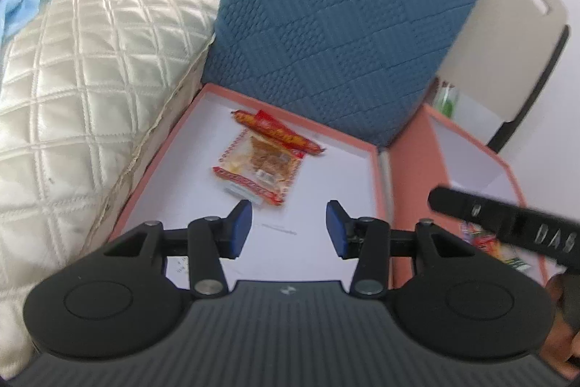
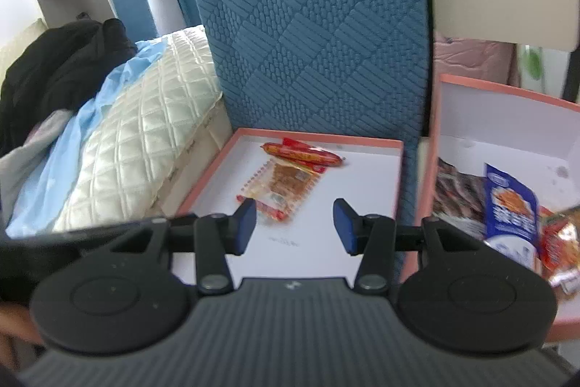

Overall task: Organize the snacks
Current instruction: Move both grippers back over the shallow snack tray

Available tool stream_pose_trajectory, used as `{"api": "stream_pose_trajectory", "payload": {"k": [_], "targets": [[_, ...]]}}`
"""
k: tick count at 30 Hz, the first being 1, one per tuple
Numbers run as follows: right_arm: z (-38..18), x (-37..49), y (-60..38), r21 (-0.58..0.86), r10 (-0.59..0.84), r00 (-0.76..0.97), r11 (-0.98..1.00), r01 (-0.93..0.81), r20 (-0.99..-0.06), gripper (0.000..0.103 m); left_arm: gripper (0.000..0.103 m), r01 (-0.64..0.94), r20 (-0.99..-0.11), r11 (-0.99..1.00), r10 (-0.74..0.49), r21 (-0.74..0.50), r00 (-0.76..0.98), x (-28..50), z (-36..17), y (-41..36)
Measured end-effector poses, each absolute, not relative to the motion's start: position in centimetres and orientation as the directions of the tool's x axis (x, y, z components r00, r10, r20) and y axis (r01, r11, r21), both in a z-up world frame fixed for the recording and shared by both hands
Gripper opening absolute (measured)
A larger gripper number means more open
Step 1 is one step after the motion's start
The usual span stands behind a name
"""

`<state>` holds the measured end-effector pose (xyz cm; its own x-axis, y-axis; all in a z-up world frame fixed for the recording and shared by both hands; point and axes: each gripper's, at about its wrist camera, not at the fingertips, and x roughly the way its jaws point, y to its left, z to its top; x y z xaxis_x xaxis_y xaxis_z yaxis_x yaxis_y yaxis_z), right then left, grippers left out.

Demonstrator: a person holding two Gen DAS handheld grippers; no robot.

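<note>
At far left, a quilted cream pillow [image 1: 90, 78] with blue cloth [image 2: 72, 133] over it butts against the shallow pink-rimmed tray [image 1: 152, 162]. Inside the tray: a red sausage stick [image 1: 279, 131] lying across the far end of a clear packet of brown snack [image 1: 261, 165], the two touching, toward the back near the blue quilted cushion [image 1: 344, 17]. Left hand-held gripper [image 1: 289, 227] hovers over the tray's near half, jaws apart, nothing between the pads — packet sits just beyond its left pad. Right hand-held gripper [image 2: 294, 225] looks at the same tray, jaws also wide and empty. Further right, a deeper pink box [image 2: 471, 86] holds the unsorted pile: dark printed packet [image 2: 456, 194], blue-and-white pouch [image 2: 507, 205], orange-red packet [image 2: 562, 238], overlapping.

Judged step: between transfers — two snacks already in the tray, more waiting in the box. Next move likely calls for the right gripper to swing right and down into the box, pinch the blue pouch by an edge since it lies on top, then carry it across the rim to bare tray floor.
</note>
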<state>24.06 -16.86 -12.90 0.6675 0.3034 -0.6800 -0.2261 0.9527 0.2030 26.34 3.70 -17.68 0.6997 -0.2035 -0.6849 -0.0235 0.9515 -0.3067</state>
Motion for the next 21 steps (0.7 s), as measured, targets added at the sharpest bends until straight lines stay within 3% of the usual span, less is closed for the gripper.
{"api": "stream_pose_trajectory", "payload": {"k": [3, 21], "targets": [[-13.7, 26.7, -16.0, 0.197, 0.309, 0.655, 0.950, -0.240, -0.690, 0.049, 0.060, -0.034, -0.700, 0.953, -0.198, -0.302, 0.686, 28.2, -19.3, 4.4], [-23.4, 42.7, -13.9, 0.190, 0.294, 0.498, 0.950, -0.249, -0.816, 0.049, 0.061, 0.044, -0.763, 0.964, -0.235, -0.262, 0.602, 39.6, -26.1, 3.7]]}}
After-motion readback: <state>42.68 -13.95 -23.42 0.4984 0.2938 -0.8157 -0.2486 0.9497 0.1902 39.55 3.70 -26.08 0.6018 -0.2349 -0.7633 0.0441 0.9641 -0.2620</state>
